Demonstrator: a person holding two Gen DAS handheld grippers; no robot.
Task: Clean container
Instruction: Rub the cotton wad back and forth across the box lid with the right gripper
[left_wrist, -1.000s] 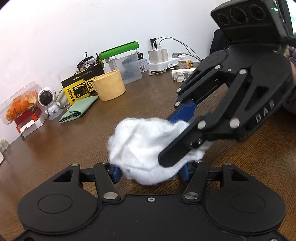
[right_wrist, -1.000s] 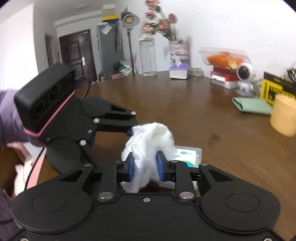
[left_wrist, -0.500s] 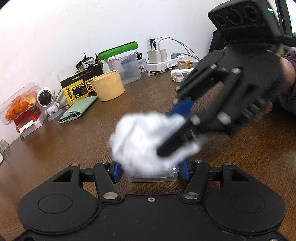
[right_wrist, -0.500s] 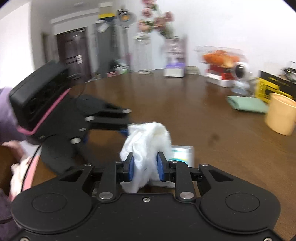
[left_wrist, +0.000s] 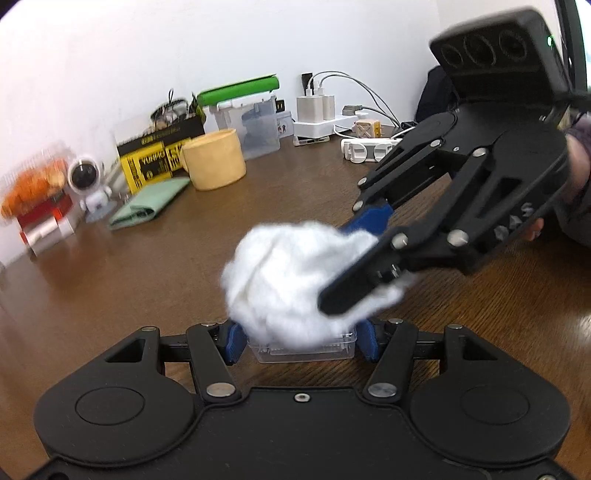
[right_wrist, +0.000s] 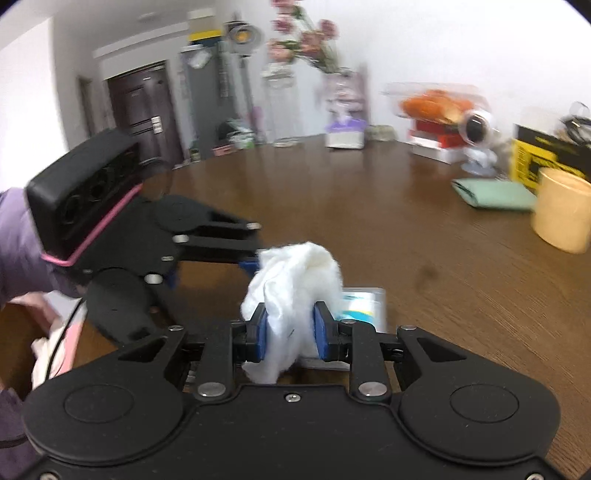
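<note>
A small clear plastic container (left_wrist: 301, 349) sits on the brown table, gripped between the blue pads of my left gripper (left_wrist: 301, 341). In the right wrist view the container (right_wrist: 364, 302) shows a blue-and-white label. My right gripper (right_wrist: 290, 332) is shut on a wad of white cotton (right_wrist: 295, 273). In the left wrist view the cotton (left_wrist: 291, 280) rests on top of the container and hides its opening, with the right gripper (left_wrist: 351, 266) coming in from the right above it.
Along the back wall stand a yellow cup (left_wrist: 214, 160), a green cloth (left_wrist: 147, 205), a black-and-yellow box (left_wrist: 157, 157), a toy robot (left_wrist: 90, 184), a clear bin with a green lid (left_wrist: 245, 116) and chargers (left_wrist: 317, 118). A tissue box (right_wrist: 345, 134) stands across the table.
The right gripper has swept the cotton back and forth over the container, now lower and nearer to the left gripper. The left gripper keeps its hold on the container.
</note>
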